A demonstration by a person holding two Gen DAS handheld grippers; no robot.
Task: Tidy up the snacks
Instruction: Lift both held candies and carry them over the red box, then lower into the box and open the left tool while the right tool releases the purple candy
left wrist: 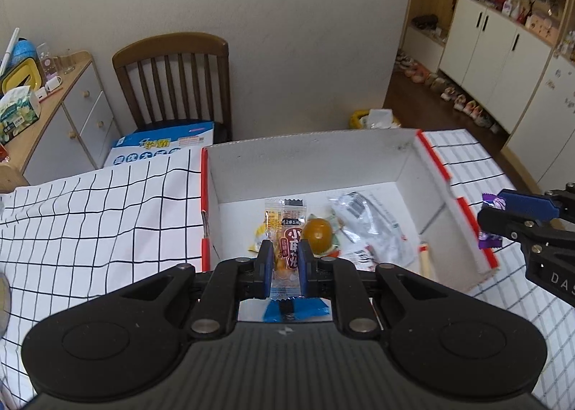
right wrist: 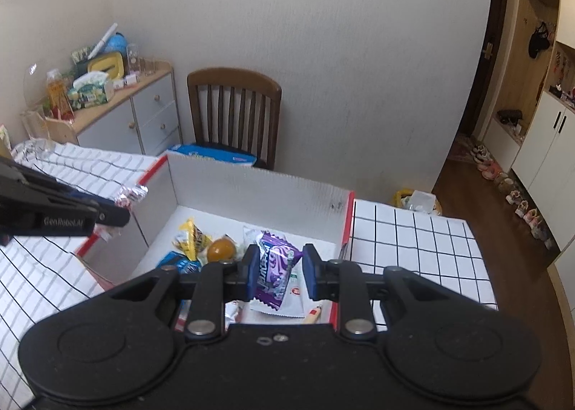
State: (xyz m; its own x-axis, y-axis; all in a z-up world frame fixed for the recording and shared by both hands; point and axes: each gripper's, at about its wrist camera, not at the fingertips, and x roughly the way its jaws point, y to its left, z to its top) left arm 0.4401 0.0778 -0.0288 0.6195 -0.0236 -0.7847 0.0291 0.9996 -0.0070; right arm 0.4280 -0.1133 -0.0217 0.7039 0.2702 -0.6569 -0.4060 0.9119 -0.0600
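A white cardboard box (left wrist: 309, 165) with red edges stands on the checked tablecloth and holds several snacks, among them an orange ball-shaped snack (left wrist: 317, 234) and clear wrappers (left wrist: 370, 226). My left gripper (left wrist: 284, 262) is shut on an orange and red snack packet (left wrist: 285, 244) above the box's near edge. My right gripper (right wrist: 276, 268) is shut on a purple snack packet (right wrist: 275, 268) above the box (right wrist: 258, 187). The right gripper also shows at the right of the left wrist view (left wrist: 503, 219), and the left gripper at the left of the right wrist view (right wrist: 107, 212).
A wooden chair (left wrist: 172, 79) with a blue package (left wrist: 161, 144) on its seat stands behind the table. A cabinet (left wrist: 46, 115) with clutter is at the left. White cupboards (left wrist: 496, 50) and shoes line the right wall.
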